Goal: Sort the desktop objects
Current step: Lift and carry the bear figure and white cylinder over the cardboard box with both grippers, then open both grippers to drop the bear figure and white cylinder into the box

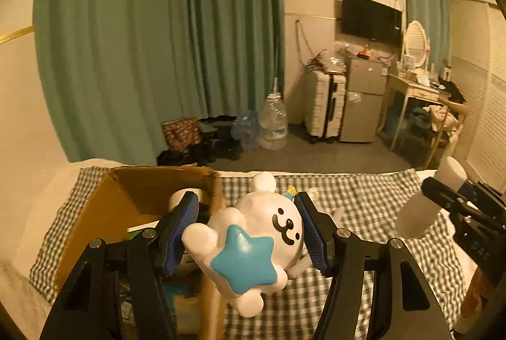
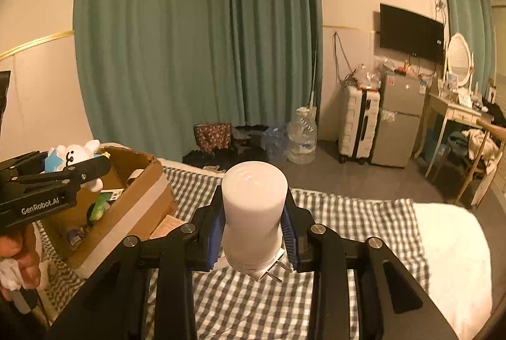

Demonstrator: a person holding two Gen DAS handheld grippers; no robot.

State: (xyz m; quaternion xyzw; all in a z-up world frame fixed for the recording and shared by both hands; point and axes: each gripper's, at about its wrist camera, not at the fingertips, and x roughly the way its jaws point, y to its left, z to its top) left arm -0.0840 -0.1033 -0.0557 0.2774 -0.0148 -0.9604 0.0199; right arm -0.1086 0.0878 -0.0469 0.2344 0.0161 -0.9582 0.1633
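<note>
My left gripper (image 1: 246,232) is shut on a white cartoon figurine with a blue star (image 1: 249,245), held in the air beside the right wall of an open cardboard box (image 1: 104,213). The right wrist view shows that same figurine (image 2: 71,158) and left gripper (image 2: 63,172) above the cardboard box (image 2: 139,200). My right gripper (image 2: 253,232) is shut on a white cylindrical plug-in night light (image 2: 253,207), whose metal prongs point down toward the checked cloth. In the left wrist view the night light (image 1: 423,204) hangs at the right edge.
A green-and-white checked cloth (image 2: 348,219) covers the white bed (image 2: 452,251). The box holds several small items, among them a green packet (image 2: 99,208) and a tape roll (image 1: 183,197). A hand (image 2: 22,257) shows at the lower left. Beyond the bed are curtains, water jugs, a suitcase and a fridge.
</note>
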